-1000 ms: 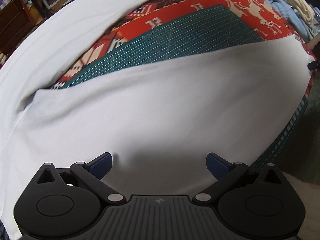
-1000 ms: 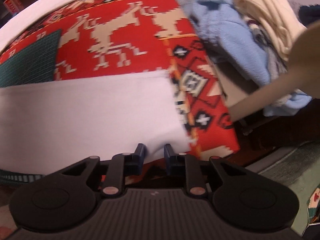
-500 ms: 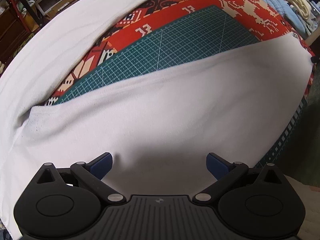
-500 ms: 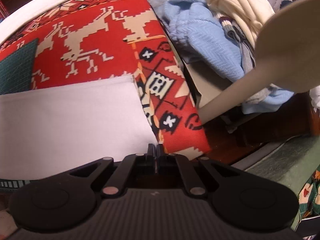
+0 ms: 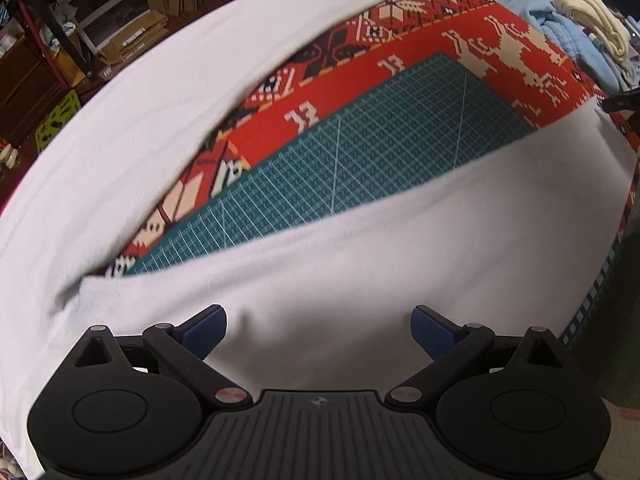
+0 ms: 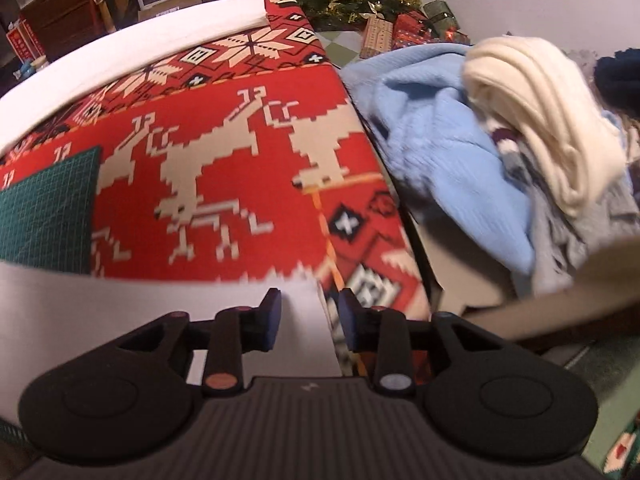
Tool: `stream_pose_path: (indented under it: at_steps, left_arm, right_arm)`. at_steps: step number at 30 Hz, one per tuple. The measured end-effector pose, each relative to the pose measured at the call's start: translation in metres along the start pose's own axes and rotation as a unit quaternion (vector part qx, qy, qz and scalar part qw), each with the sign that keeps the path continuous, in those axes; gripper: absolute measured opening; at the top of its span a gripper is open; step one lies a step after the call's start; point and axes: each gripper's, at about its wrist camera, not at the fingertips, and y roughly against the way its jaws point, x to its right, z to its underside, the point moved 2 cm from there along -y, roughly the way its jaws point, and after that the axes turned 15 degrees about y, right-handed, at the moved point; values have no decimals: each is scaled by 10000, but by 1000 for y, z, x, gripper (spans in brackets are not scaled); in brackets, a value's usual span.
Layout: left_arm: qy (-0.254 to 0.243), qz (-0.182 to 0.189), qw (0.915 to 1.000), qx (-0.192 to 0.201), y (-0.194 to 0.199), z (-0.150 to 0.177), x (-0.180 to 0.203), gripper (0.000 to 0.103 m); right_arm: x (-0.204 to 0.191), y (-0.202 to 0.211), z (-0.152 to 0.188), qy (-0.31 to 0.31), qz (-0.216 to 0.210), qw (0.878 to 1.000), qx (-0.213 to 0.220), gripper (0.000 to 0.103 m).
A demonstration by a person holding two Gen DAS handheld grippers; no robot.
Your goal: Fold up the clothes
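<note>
A white garment lies spread over a green cutting mat on a table with a red patterned cloth. Its far part arcs along the table's back edge. My left gripper hovers low over the near part, wide open, with nothing between its blue pads. In the right wrist view the same garment ends in a corner at the mat's right. My right gripper stands open, its fingers straddling that corner edge.
A pile of clothes sits beyond the table's right end: a light blue knit and a cream one. A blurred tan shape crosses the lower right. Shelves and boxes stand behind, wrapped gifts on the floor.
My right gripper was shut half a second ago and has opened over the garment's corner. The left gripper stays open; more of the green mat shows beyond the near part.
</note>
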Motion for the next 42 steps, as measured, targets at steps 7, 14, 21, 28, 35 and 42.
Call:
stream_pose_path:
  at_steps: [7,14,21,28,35,42]
  left_arm:
    - [169,-121,9998,17,-5,-9,-4,99]
    - [78,38,9999,70,-7,-20,15,99]
    - [-219,254,9993,167,-22,-21,38,93]
    - [-448,110,9965,698,-41,-31,64,67]
    - [-356,566,9940,864,-44,-50,102,61]
    - [374,182,9943,981,-1,-33,54,61]
  right_arm:
    - [-5,-15,-8,197,-204,9995,-122,6]
    - [3,-15,-14,142,285,9992,-232,5]
    - [-1,-18,-14,300,464,9981,-286,7]
    - [0,-19,-15,145,485,9982,-332,7]
    - [0,-18,-17,-12,498,9979,-405,12]
    - [-26,20,-28,-244,452,9987,-42,13]
